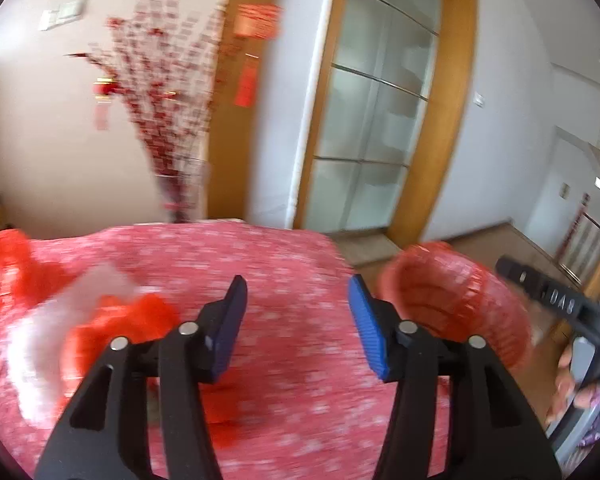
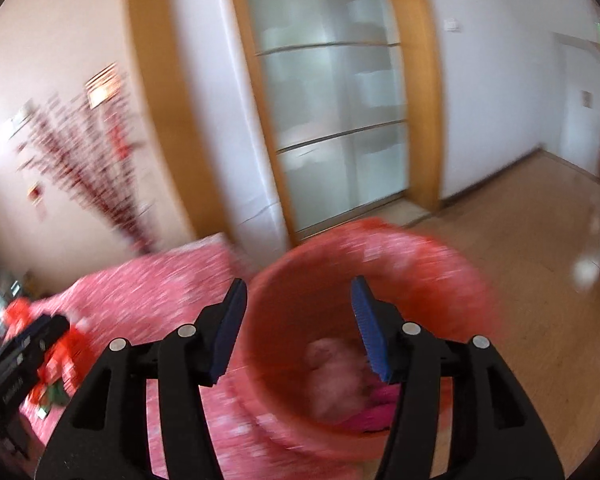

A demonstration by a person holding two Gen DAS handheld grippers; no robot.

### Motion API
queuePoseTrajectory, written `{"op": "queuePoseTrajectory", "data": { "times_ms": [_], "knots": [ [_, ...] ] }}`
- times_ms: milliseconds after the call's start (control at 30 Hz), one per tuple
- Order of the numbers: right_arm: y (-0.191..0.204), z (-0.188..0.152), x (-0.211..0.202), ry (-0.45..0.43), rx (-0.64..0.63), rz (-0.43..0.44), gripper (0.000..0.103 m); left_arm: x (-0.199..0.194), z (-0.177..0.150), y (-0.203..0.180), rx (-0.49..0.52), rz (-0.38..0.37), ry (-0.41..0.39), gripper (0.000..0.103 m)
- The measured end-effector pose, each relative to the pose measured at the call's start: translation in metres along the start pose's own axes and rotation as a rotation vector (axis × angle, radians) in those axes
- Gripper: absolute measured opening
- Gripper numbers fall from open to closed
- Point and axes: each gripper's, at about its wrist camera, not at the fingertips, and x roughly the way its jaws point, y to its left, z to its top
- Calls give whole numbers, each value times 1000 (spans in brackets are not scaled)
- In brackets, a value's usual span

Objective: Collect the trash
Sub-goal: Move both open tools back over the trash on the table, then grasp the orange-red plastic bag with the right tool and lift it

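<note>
A red trash basket [image 2: 300, 296] stands at the right edge of the red-patterned table [image 1: 220, 264]; it also shows in the left wrist view [image 1: 452, 296]. Pale and pink trash [image 2: 340, 376] lies inside it. My right gripper [image 2: 298, 324] is open and empty just above the basket's mouth. My left gripper [image 1: 298, 324] is open and empty over the table. Orange-red wrappers [image 1: 120, 320] and a clear plastic piece [image 1: 56, 320] lie on the table to its left. Both views are motion-blurred.
A vase of red blossom branches [image 1: 172, 120] stands at the table's far edge. More red trash [image 1: 8, 264] lies at the far left. A wood-framed glass door [image 1: 380, 120] and wooden floor [image 2: 540, 240] are behind and to the right.
</note>
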Motion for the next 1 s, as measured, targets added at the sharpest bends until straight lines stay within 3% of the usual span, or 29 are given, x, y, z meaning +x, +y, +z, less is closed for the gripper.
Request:
{"op": "queuePoseTrajectory", "data": {
  "times_ms": [233,467,700,1000],
  "knots": [
    [94,-25,25,106,-146,213,55,-35,-7,76,-78,188,-34,55],
    [160,-46,47,201,-225,333,55,-62,-18,148,-167,347,-46,55],
    [195,-66,57,251,-291,358,55,-75,-33,184,-221,405,-36,55],
    [206,-80,75,292,-327,318,55,-70,-46,199,-240,403,-2,56]
  ]
}}
